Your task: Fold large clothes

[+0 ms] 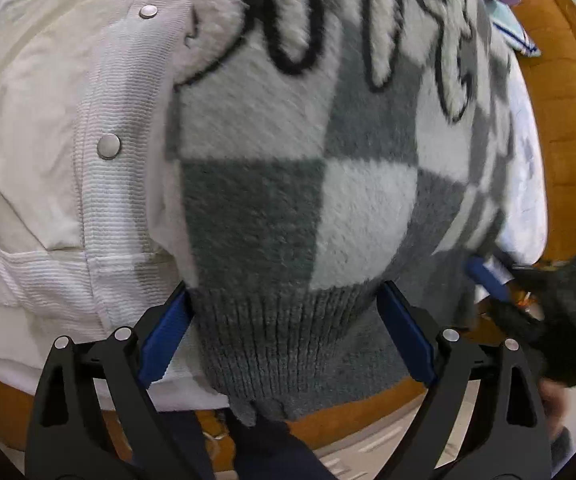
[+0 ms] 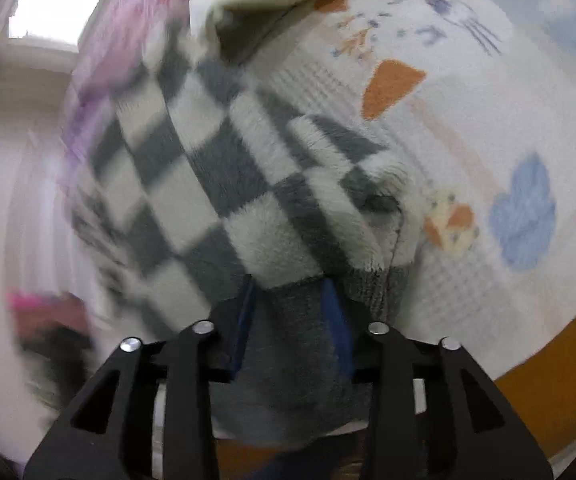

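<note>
Left gripper [image 1: 284, 320] jaws wide apart, straddling the grey ribbed hem of the checked sweater [image 1: 300, 168], pads not pressing it; looks set to pinch the hem for a fold. Right gripper [image 2: 288, 320] half open with the ribbed hem between its blue pads, grip unclear. Sweater lies over a white jacket [image 1: 48, 120] on the wooden table [image 1: 568, 128]. Only the right wrist view shows the cat-print cloth [image 2: 468, 128]; only the left shows the jacket snaps

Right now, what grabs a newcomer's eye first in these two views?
The fuzzy grey-and-white checkered sweater with black-outlined lettering fills the left wrist view, its ribbed grey hem between the left gripper fingers. Left of it lies a cream snap-button jacket. Under the sweater's sleeve, right view, spreads a white cartoon-print blanket.
</note>
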The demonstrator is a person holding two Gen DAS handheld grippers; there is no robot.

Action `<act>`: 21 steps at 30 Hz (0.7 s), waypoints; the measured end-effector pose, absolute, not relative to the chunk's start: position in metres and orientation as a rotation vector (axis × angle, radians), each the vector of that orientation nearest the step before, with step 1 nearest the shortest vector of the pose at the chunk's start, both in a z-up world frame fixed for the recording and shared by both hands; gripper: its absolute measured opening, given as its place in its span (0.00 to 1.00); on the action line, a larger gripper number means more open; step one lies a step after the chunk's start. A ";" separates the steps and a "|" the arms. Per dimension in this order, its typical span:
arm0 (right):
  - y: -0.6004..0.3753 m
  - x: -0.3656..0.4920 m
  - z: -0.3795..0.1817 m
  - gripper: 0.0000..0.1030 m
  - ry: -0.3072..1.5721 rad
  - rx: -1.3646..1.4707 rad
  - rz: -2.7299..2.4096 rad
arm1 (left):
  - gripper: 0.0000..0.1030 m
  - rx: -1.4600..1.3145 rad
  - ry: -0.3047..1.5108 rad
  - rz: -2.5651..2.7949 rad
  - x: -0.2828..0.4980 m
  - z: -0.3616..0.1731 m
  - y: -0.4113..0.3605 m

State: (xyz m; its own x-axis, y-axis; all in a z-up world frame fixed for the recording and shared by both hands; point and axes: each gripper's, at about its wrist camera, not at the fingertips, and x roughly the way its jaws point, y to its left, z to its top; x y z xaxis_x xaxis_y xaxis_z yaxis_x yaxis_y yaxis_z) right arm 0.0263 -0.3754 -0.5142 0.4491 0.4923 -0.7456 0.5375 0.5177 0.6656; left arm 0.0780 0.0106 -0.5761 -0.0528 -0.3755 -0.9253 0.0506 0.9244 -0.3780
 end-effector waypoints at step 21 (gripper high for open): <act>-0.366 -0.023 -0.586 0.78 1.109 1.348 0.009 | 0.89 -0.238 1.664 -0.281 0.102 -0.583 -0.018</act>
